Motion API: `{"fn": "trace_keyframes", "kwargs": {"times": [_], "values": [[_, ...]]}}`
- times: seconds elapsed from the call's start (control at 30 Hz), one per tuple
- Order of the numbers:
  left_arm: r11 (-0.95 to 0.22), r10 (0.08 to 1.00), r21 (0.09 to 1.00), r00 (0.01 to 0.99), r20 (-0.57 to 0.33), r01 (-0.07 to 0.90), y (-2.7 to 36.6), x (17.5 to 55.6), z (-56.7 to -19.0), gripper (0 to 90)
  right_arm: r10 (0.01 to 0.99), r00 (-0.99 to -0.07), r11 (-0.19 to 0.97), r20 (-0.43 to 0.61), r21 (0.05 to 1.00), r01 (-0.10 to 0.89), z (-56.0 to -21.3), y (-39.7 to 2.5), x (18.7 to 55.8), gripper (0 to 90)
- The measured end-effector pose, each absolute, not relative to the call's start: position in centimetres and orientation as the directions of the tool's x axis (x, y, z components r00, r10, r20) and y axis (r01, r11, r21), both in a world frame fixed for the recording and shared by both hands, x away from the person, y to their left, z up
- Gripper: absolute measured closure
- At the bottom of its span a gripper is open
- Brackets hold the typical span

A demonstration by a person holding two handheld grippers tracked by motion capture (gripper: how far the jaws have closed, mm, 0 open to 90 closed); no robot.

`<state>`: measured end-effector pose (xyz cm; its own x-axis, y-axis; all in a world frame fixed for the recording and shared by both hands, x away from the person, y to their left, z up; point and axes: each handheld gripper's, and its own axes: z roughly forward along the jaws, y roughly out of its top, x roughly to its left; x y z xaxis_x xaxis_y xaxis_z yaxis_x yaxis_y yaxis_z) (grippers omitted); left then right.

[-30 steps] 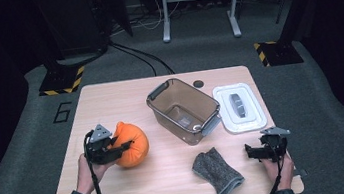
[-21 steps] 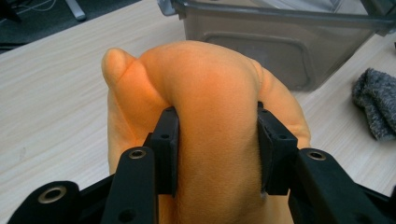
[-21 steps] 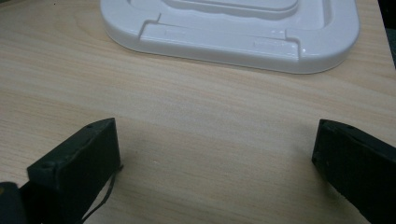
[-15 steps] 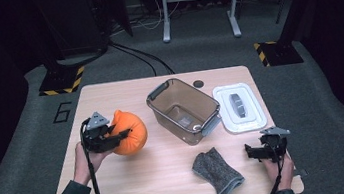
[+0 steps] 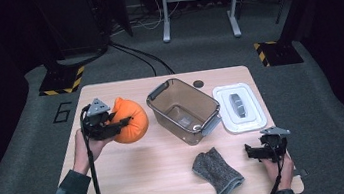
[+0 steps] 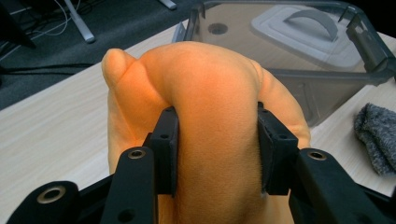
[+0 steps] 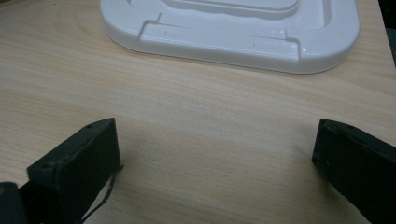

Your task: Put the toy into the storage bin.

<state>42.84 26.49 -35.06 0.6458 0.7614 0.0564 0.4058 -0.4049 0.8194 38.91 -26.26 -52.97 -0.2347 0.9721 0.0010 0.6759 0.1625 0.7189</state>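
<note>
From my station the worktop point(image 5: 135, 177) is evenly lit from overhead while the floor beyond its far edge sinks into darkness. The high view is soft; shadows stay faint, and I see no glare.

The left gripper point(image 5: 122, 124) has carried the orange plush point(image 5: 130, 121) up-table, nearer the clear bin point(image 5: 158, 91).

Orange pouch point(image 6: 215, 107) soft matt cloth; bin point(image 5: 184, 109) clear smoky plastic; table point(image 5: 135, 177) pale wood

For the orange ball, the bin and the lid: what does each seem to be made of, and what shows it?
Orange ball: soft plush, probably; it bulges between the jaws. Bin: clear smoky plastic; the table shows through. Lid: glossy white moulded plastic, apparently.
</note>
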Motion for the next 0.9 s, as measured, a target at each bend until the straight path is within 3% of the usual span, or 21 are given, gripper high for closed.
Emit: {"fn": "trace_keyframes", "kwargs": {"times": [0.9], "values": [[-0.431, 0.733, 0.823, 0.675, 0.080, 0.370, 21.1, 48.2, -31.5, 56.7, 0.972, -0.235, 0.163, 0.000, 0.719, 0.676, -53.0, -26.2, 38.9, 0.0]]}}
